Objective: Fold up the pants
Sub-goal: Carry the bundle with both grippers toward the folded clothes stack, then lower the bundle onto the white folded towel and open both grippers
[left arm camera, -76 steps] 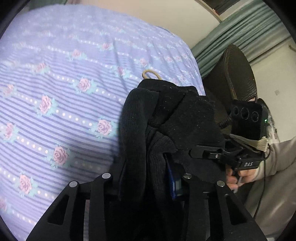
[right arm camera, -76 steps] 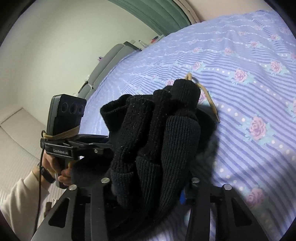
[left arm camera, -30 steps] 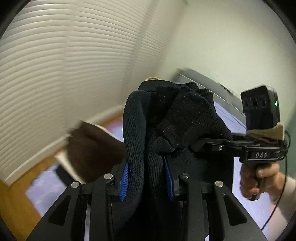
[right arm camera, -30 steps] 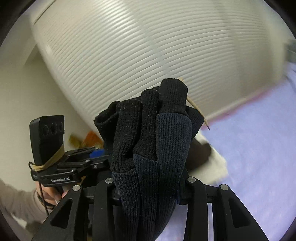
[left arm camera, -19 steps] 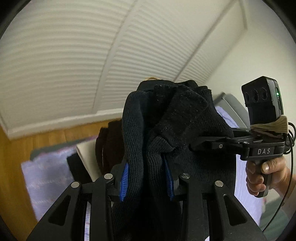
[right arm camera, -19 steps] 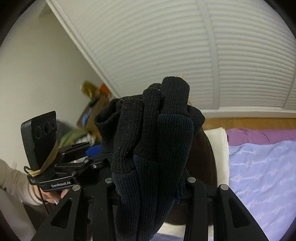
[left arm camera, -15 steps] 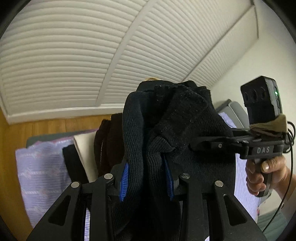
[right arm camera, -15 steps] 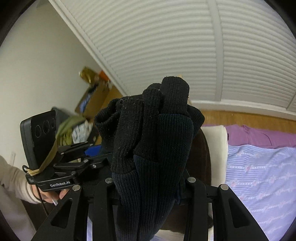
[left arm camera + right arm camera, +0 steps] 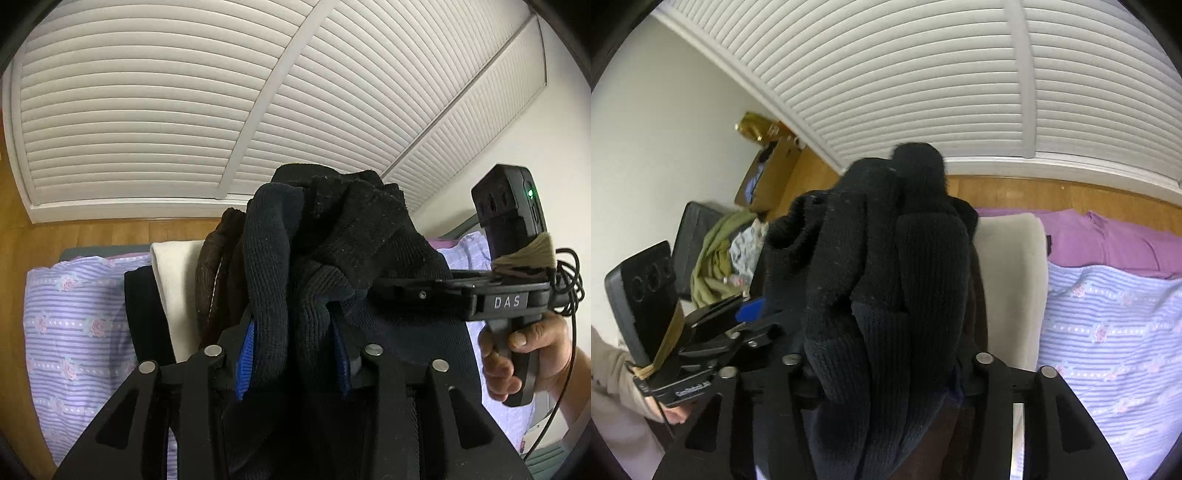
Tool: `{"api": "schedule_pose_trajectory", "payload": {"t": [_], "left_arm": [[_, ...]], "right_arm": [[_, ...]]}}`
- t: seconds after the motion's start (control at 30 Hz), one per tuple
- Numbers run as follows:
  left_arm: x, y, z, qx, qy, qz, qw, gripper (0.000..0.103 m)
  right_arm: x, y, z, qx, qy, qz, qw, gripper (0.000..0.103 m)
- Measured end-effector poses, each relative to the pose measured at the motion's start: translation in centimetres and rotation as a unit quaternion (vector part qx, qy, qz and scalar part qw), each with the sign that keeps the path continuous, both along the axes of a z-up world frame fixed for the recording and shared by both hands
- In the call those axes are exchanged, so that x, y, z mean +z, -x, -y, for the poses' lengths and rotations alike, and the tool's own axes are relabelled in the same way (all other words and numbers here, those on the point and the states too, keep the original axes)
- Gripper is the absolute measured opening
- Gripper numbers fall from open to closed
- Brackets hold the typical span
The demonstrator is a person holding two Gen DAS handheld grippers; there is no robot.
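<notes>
The soft, thick-knit black pants (image 9: 332, 266) are bunched, centre frame, in both grippers; the left gripper (image 9: 291, 354) is clamped on them; the right gripper (image 9: 886, 363) has just been opening, cloth between its jaws; folded edges are best gripped.

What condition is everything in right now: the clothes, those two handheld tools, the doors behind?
Black knit pants: bunched up, sitting in both tools.
Left tool: clamped shut on the pants.
Right tool: jaws have just been opening, pants between them.
Folded clothes pile: stacked on the bed.
Louvred doors: shut.
</notes>
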State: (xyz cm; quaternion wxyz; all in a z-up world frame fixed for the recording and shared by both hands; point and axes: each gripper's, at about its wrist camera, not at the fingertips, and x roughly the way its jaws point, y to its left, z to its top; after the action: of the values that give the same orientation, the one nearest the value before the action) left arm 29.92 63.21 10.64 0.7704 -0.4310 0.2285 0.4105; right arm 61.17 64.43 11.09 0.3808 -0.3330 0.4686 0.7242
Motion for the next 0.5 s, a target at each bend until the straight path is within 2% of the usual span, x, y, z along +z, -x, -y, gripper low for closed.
{"api": "schedule_pose_trajectory", "payload": {"t": [0.03,0.1,0.17,0.2,0.37,0.5], "left_arm": [[0.2,0.1,0.1,0.0,-0.001,-0.001,1.0,0.041],[0.9,0.5,0.4,0.005,-0.005,-0.006,1.0,0.051],[1.6,1.0,0.7,0.02,-0.016,-0.017,0.9995,0.08],[2.3,1.3,1.1,0.029,-0.026,-0.024,0.9989,0.084],[5.7,2.1,2.7,0.026,-0.082,-0.049,0.9951,0.087],[8.1,2.9,3.8,0.017,-0.109,-0.042,0.993,0.089]], "right_arm": [[0.0,-0.2,0.4,-0.008,-0.004,0.002,1.0,0.064],[0.3,-0.1,0.6,-0.011,-0.015,0.01,1.0,0.067],[0.7,0.4,1.1,-0.01,-0.036,0.034,0.999,0.071],[1.2,0.6,1.5,-0.011,-0.045,0.047,0.998,0.072],[4.9,1.8,3.8,-0.034,-0.1,0.116,0.988,0.073],[8.3,1.8,5.8,-0.076,-0.154,0.149,0.974,0.073]]}}
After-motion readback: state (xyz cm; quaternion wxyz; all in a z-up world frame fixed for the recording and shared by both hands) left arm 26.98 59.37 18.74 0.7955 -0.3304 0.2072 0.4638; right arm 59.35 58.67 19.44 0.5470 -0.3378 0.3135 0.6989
